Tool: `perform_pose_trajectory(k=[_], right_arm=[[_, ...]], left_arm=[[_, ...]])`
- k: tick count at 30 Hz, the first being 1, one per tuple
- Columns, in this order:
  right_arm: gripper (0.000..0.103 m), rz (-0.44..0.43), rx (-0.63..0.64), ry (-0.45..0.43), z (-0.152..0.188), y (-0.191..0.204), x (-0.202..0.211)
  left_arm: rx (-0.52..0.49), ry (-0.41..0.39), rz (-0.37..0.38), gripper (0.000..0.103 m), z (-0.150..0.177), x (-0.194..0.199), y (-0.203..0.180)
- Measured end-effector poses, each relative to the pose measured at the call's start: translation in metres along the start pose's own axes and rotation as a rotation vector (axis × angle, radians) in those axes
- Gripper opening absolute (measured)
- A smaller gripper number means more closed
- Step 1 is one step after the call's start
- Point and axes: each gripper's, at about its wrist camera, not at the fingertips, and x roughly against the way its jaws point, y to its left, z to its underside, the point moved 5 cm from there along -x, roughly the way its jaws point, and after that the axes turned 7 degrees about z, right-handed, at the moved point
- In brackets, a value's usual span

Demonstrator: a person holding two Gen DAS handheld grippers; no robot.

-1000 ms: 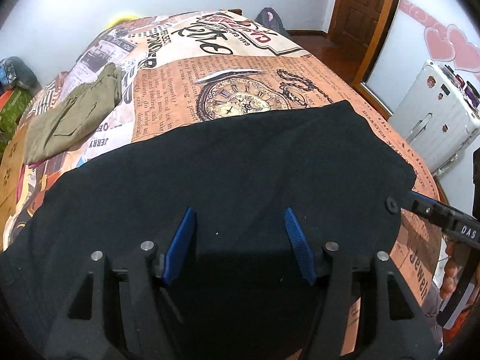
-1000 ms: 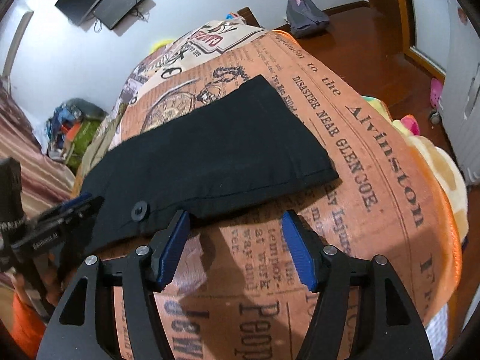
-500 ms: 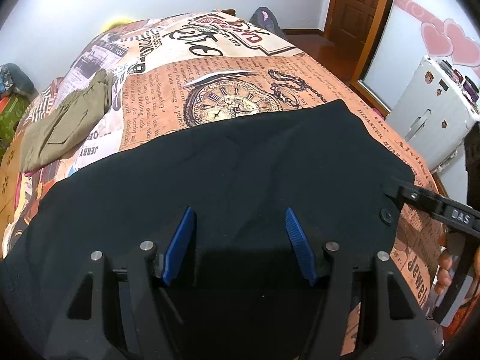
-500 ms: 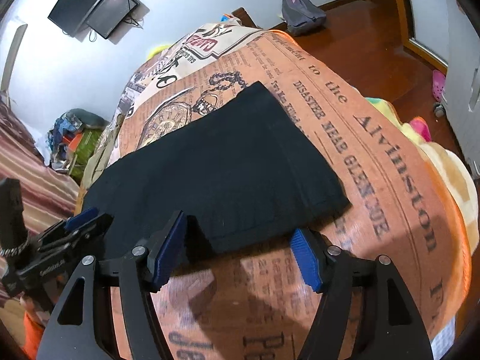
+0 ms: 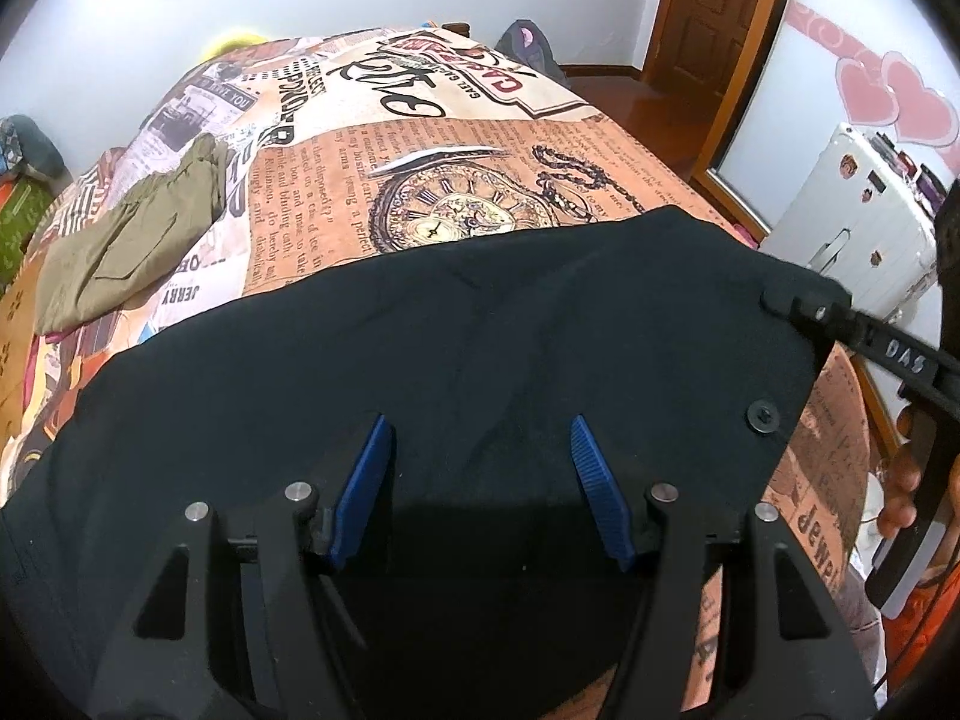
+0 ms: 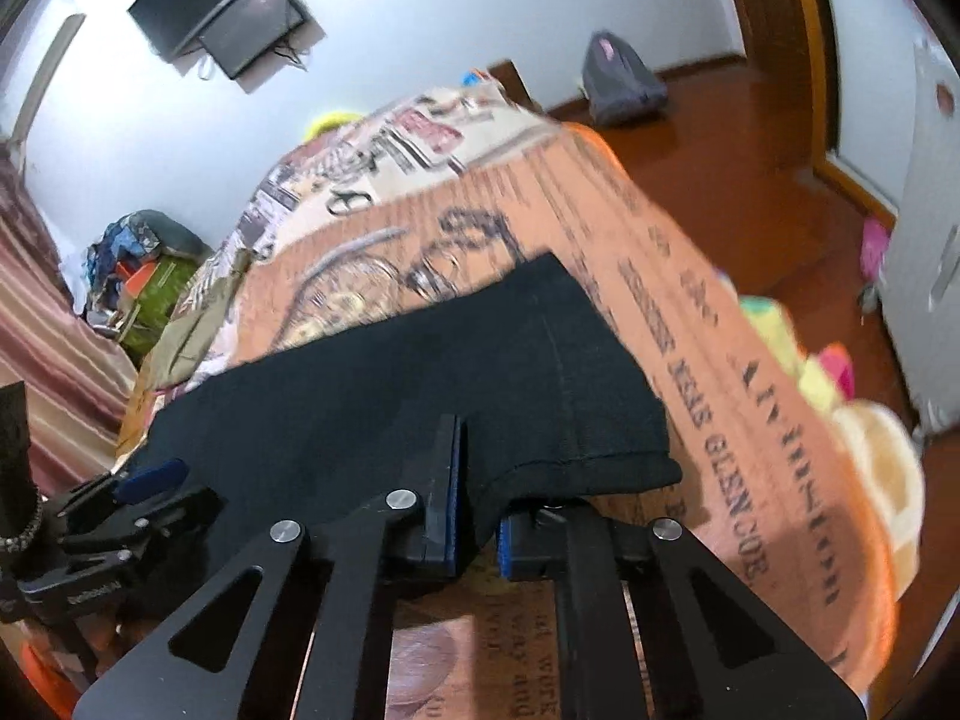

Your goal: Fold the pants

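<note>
right tongs (image 6: pixel 477 516) just closed on black pants (image 6: pixel 384 396) edge, now lifted

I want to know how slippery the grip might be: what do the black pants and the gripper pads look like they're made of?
Black pants: matte woven cloth, probably cotton blend; soft creases, stitched hem. Pads: blue, ribbed, likely rubber or soft plastic.

Black pants (image 5: pixel 480 324) lie spread across a bed's newspaper-print cover, waistband end at the right with a dark button (image 5: pixel 762 417) near the edge. In the right wrist view, the hemmed near edge (image 6: pixel 576 462) is lifted off the cover, the fabric bunching there.
</note>
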Motion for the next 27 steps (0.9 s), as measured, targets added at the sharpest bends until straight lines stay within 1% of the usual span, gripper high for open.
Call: perform_pose_trajectory(k=[3, 9, 15, 22, 27], right_arm=[[0.007, -0.003, 0.043, -0.049, -0.011, 0.015, 0.016], [0.007, -0.034, 0.113, -0.131, -0.028, 0.054, 0.042], [0.007, -0.084, 0.183, -0.192, -0.034, 0.102, 0.061], [0.007, -0.143, 0.283, -0.21, -0.026, 0.164, 0.066], [0.007, -0.188, 0.361, -0.194, -0.013, 0.211, 0.059]], left_arm=[[0.021, -0.024, 0.01, 0.062, 0.0, 0.015, 0.006], [0.055, -0.11, -0.016, 0.062, 0.0, 0.058, 0.024], [0.099, -0.193, -0.043, 0.062, 0.007, 0.107, 0.053], [0.161, -0.267, -0.073, 0.062, 0.033, 0.155, 0.094], [0.207, -0.292, -0.102, 0.062, 0.058, 0.179, 0.124]])
